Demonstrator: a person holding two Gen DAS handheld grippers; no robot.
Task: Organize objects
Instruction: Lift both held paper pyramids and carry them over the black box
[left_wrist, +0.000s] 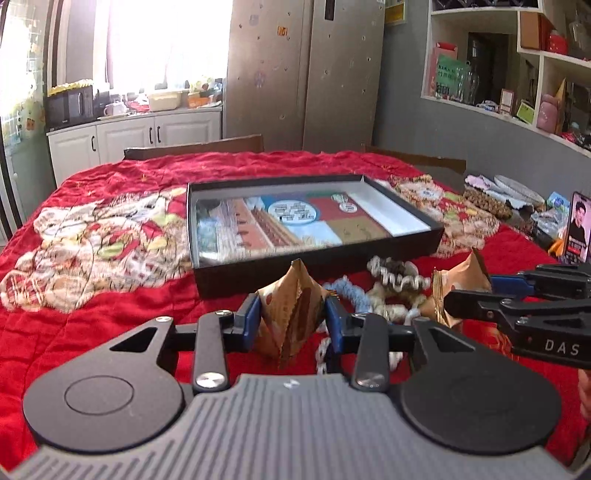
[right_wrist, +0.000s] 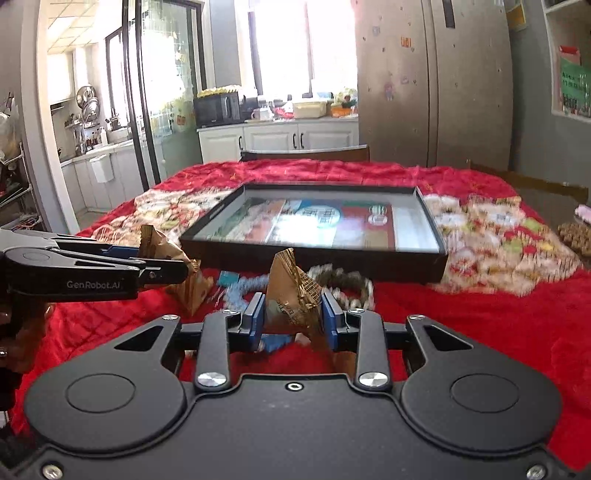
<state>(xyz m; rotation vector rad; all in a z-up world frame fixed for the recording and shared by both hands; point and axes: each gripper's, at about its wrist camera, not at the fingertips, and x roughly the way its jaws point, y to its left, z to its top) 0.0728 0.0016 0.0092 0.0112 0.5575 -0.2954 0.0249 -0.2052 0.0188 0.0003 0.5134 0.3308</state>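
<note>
My left gripper is shut on a brown snack packet, held above the red cloth; it also shows in the right wrist view, where its packet is at the left. My right gripper is shut on a second brown snack packet; it shows at the right of the left wrist view with its packet. An open black box with a colourful printed bottom lies just beyond both grippers. Fuzzy hair ties, blue and brown-white, lie between box and grippers.
A red patterned quilt covers the table. A phone, a beaded mat and loose clutter sit at the right edge. Chairs stand behind the table, with a fridge and shelves beyond.
</note>
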